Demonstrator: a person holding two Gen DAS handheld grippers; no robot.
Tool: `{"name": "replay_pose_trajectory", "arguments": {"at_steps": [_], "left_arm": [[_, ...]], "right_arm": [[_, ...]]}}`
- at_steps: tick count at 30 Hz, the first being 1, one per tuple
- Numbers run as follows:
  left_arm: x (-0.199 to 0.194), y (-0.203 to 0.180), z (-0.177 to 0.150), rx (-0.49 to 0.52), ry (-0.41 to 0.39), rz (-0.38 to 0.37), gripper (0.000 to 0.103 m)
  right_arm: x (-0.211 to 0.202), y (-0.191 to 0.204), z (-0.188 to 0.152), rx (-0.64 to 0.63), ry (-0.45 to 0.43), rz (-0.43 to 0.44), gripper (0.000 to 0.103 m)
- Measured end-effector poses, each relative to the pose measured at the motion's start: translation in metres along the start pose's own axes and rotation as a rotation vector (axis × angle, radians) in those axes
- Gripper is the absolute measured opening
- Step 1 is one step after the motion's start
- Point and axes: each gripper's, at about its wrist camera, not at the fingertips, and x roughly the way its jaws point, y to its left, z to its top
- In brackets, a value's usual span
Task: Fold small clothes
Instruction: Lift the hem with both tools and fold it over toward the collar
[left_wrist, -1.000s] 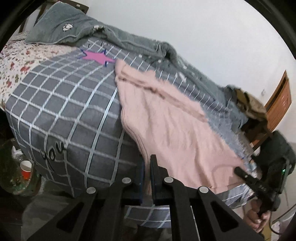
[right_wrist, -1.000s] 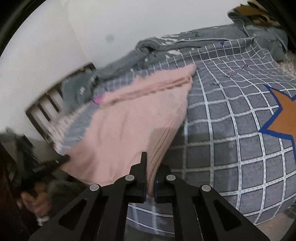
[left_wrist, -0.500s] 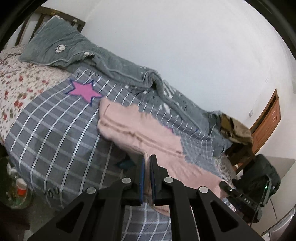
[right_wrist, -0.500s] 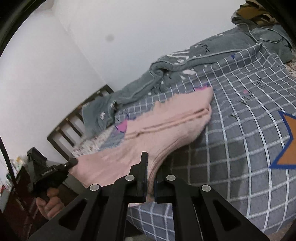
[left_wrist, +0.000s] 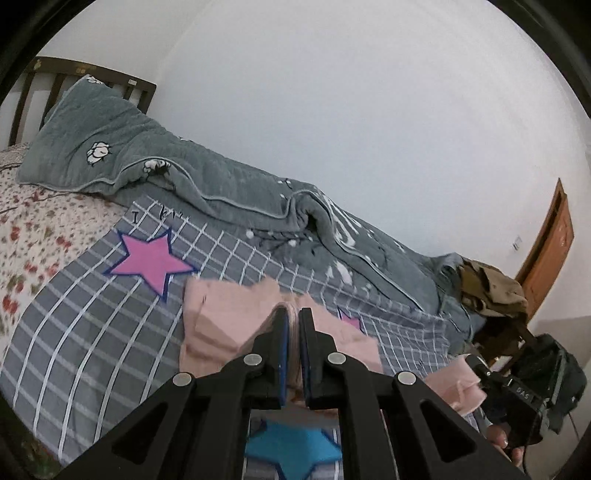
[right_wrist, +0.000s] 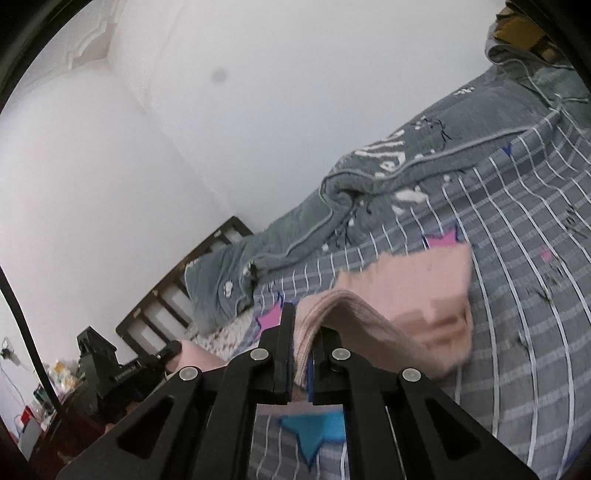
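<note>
Pink knit garment (left_wrist: 221, 317) lies partly on the checked bedspread (left_wrist: 85, 332), toward the near edge of the bed, between the pink star print (left_wrist: 147, 264) and the blue star print (left_wrist: 291, 448). Its near hem is raised off the bed and doubled toward the far portion, which lies flat. Left gripper (left_wrist: 293, 314): jaws closed tight on one lifted corner of the hem, fabric pinched between the pads. Right gripper (right_wrist: 304, 321): likewise clamped on the other corner, ribbed edge bunched and draping over the right jaw. Judged step: carrying the near hem across to the far edge to make the first fold. To do it well, hold both corners level and at matched spacing so the hem runs taut without sagging in the middle, lay it down square on the far edge, and release only when the cloth rests flat. Risk: bunched knit at the right corner may land creased. Rumpled grey quilt (left_wrist: 207, 188) lies along the far side by the wall, clear of the work.
</note>
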Motion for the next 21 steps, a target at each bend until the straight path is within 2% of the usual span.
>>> {"name": "replay_pose_trajectory", "arguments": {"at_steps": [5,11,16,21], "left_arm": [[0.043,0.007,0.019,-0.038,-0.034,0.016,0.007],[0.102,0.019,0.034,-0.093,-0.034,0.064,0.007],[0.153,0.026,0.044,-0.113,0.001,0.089,0.007],[0.198,0.045,0.038,-0.138,0.085,0.139,0.007]], "right_arm": [[0.043,-0.012,0.032,0.002,-0.023,-0.02,0.005],[0.088,-0.042,0.054,0.056,-0.026,-0.059,0.005],[0.13,-0.073,0.063,0.104,0.0,-0.102,0.005],[0.174,-0.104,0.067,0.125,0.048,-0.166,0.005]]}}
